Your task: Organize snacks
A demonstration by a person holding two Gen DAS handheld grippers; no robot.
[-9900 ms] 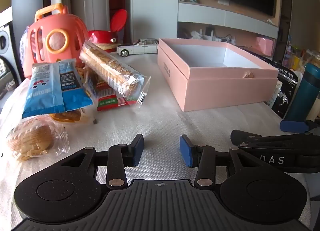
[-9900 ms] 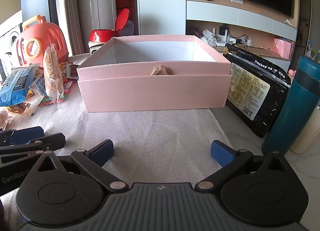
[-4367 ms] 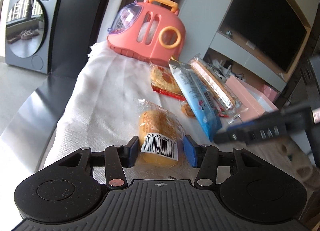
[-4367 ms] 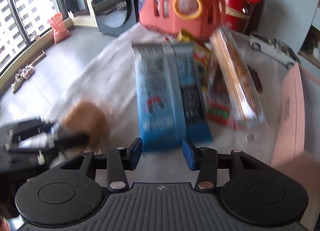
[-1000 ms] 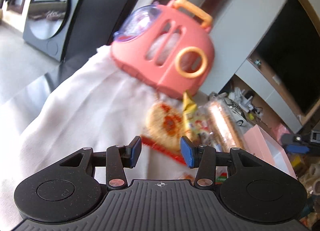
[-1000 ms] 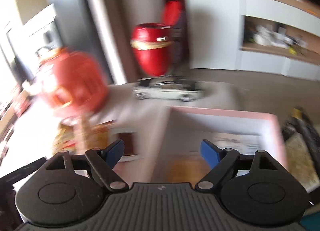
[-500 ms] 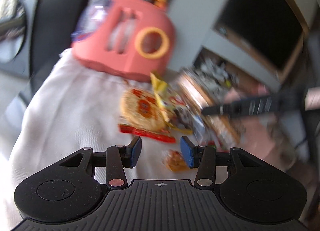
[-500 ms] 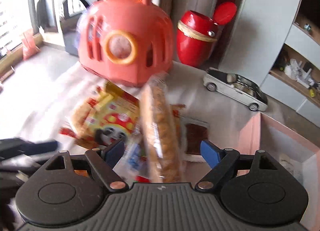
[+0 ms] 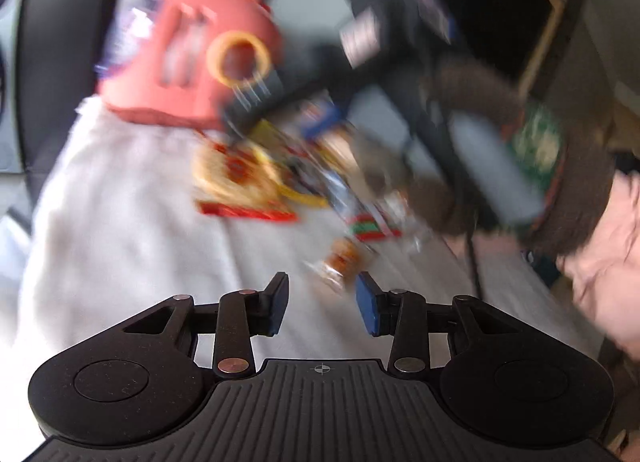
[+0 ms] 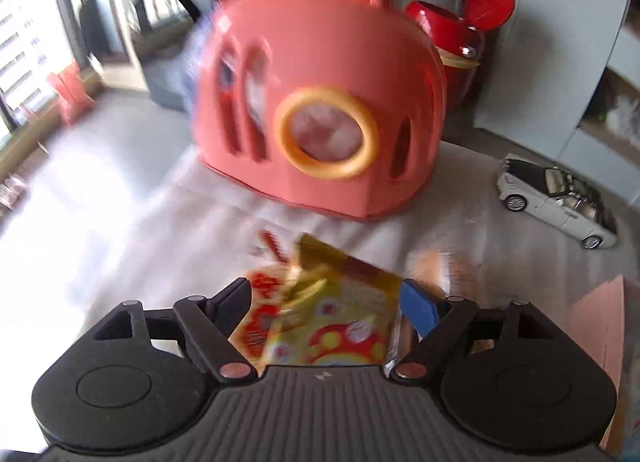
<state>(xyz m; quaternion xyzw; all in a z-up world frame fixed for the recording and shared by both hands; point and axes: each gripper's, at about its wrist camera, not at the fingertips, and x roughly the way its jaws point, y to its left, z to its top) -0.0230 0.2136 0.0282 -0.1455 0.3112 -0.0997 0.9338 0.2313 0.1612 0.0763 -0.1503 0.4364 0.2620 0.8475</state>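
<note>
- Coral carrier case (image 10: 320, 102) with orange handle: one, beyond the right tongs (image 10: 324, 302).
- Red flip-lid container (image 10: 460, 34): one, behind the case.
- White toy car (image 10: 556, 198): one, far right of the tongs.
- Pink box (image 10: 604, 326): one, edge only, at right.
- Yellow snack packet (image 10: 332, 314): one, between the right tongs' fingers.
- Red-and-yellow packet (image 10: 260, 322): one, partly beneath it.
- Small wrapped snack (image 9: 340, 262): one, just ahead of the left tongs (image 9: 322, 306).
- Further packets in the blurred pile: number cannot be told.

Coral carrier (image 10: 320, 102) with orange ring, yellow-red snack packet (image 10: 332, 326), white toy car (image 10: 556, 198)
</note>
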